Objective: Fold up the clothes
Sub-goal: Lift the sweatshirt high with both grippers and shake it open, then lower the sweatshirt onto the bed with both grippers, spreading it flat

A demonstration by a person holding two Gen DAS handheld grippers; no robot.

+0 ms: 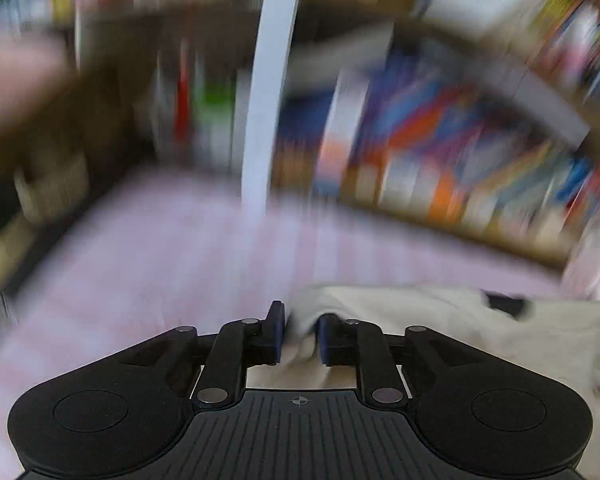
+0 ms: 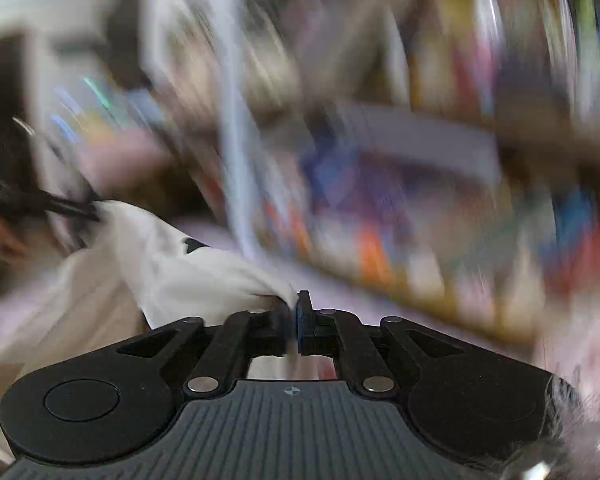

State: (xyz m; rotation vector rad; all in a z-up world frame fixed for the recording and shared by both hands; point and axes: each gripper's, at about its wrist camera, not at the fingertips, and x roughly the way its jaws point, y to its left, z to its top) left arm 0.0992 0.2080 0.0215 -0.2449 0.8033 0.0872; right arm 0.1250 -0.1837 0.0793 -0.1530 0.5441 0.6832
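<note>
Two grippers' jaws on white garment [image 1: 440,316]

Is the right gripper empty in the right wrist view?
No: the right gripper has its jaws nearly closed on a bunched fold of the white cloth garment with black markings.

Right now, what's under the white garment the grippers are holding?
Beneath the white garment is a pink striped surface, visible beyond the left gripper and right gripper. Whatever lies directly under the hanging cloth is covered.
</note>
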